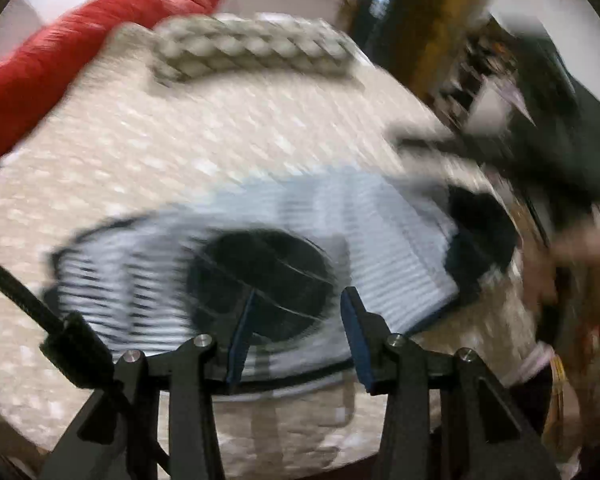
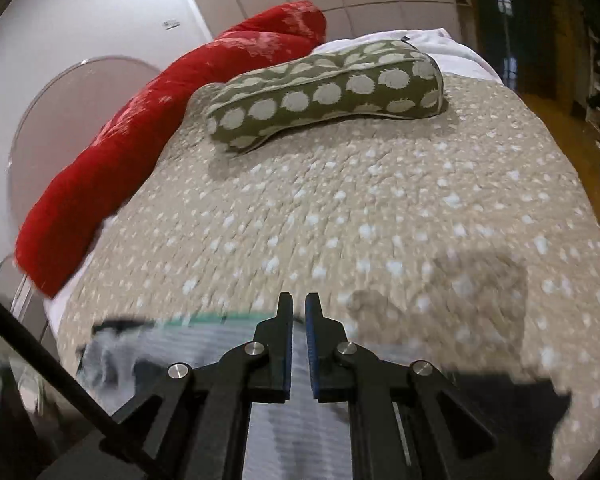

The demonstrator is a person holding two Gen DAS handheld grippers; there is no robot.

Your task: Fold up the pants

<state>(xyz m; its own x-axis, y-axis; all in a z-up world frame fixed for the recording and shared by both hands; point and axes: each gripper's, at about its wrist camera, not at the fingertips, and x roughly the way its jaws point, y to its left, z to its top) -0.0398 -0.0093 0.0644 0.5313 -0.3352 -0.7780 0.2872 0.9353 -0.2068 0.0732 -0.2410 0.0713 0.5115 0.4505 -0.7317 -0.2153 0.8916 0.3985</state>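
Striped pants (image 1: 380,240) lie on the spotted bedspread (image 2: 380,200), near bed edge. Left gripper (image 1: 298,328): fingers spread, empty, over pants. Right gripper (image 2: 299,344): fingers nearly together, pants beneath; grip unclear. Left view blurred.

I see beige quilted bedspread (image 2: 380,208) flecked with small white spots. Long bolster (image 2: 140,140) bright red, faint pale blotches on it. Pillow (image 2: 328,92) olive green with cream ragged-edged dots. Pants (image 1: 380,240) striped, thin dark lines on white to pale blue, black patch in middle; left view heavily blurred. My left gripper (image 1: 296,332) black frame, blue pads. My right gripper (image 2: 299,344) same black with blue pads. Floor (image 2: 572,128) amber-brown wood. Wall (image 2: 80,8) plain off-white.
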